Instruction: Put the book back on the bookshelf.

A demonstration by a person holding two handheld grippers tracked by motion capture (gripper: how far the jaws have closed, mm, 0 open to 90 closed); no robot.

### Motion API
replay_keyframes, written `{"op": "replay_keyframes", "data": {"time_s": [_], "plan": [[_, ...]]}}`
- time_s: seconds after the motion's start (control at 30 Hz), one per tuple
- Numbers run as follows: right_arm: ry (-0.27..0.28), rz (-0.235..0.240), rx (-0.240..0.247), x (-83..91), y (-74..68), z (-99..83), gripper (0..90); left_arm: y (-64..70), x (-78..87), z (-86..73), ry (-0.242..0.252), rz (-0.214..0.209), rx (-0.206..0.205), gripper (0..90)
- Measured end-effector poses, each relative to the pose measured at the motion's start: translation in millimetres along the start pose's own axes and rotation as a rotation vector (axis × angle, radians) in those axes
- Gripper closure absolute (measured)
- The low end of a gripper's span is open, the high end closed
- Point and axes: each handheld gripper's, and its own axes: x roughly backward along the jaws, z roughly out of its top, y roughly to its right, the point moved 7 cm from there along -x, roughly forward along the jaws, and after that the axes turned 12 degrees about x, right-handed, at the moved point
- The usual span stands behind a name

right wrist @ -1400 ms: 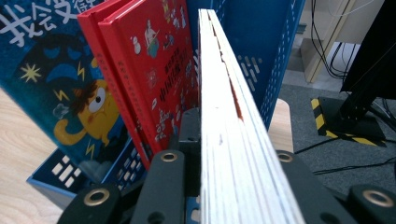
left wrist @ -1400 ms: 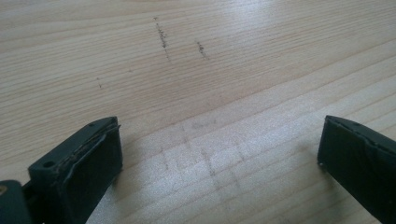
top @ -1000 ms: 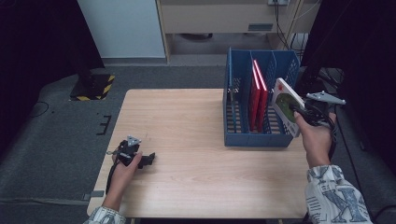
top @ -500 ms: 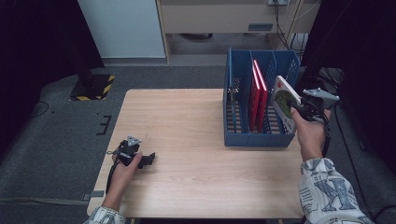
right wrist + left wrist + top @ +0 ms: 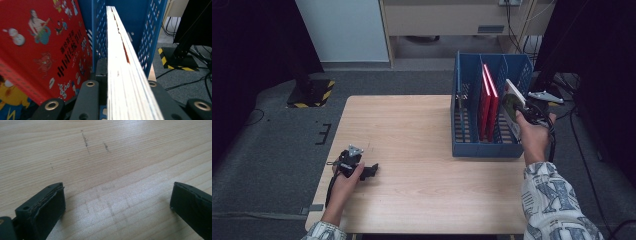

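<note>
My right gripper (image 5: pixel 524 111) is shut on a white-covered book (image 5: pixel 511 107), held upright and leaning in the rightmost slot of the blue slotted rack (image 5: pixel 467 120). In the right gripper view the book's page edge (image 5: pixel 120 65) runs straight away between my jaws, with a blue divider (image 5: pixel 98 37) just to its left. Red books (image 5: pixel 487 102) stand in the middle slot, and one red cover (image 5: pixel 37 50) shows close by. My left gripper (image 5: pixel 371 171) rests low on the wooden table (image 5: pixel 412 150) near its front left, open with bare wood between its fingers (image 5: pixel 45 210).
The rack stands at the table's right side near the far edge. A black stand with a yellow-striped base (image 5: pixel 180 60) and cables lie on the floor beyond the rack. Grey carpet surrounds the table.
My right hand has carried the white book left and down, from above the rack's right wall into the rightmost slot. The left gripper has stayed put.
</note>
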Motion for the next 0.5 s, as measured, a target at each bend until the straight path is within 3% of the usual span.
{"op": "replay_keyframes", "data": {"time_s": [0.5], "plan": [[-0.015, -0.013, -0.008, -28.4, -7.7, -8.6, 75.7, 0.4, -0.6, 0.5, -0.001, -0.002, -0.002, 0.0]]}}
